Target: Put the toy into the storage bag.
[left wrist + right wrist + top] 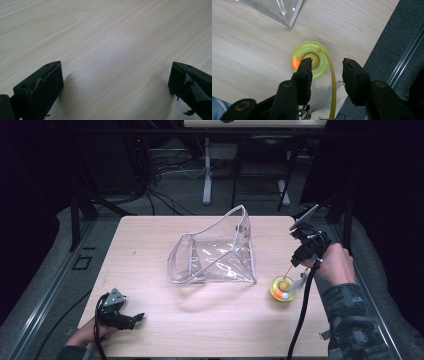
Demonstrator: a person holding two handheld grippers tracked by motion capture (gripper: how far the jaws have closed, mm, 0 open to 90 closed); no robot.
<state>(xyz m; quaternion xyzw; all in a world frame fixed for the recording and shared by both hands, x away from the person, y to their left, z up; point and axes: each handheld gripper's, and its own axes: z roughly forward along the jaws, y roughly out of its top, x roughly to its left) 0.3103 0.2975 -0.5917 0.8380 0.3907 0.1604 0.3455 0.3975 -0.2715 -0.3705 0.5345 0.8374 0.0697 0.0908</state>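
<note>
Where the pale wooden table point(150, 335) fills the middle of the high view, stands a clear plastic pouch point(215, 255) at its centre, mouth gaping and far corner lifted. Just right of the pouch's near right corner, though apart from it, lies a yellow-green ring toy point(282, 288) with an orange patch, white feathers point(324, 87) spread at its near side and a thin yellow stalk point(332, 75) arching up from the rim. Above that toy hangs the right gripper point(327, 72), tilted down from a hand at the right edge, jaws apart, the stalk running up between them, contact with either jaw unclear. At the near left corner rests the left gripper point(137, 317), low over bare wood, jaws wide apart around nothing.
</note>
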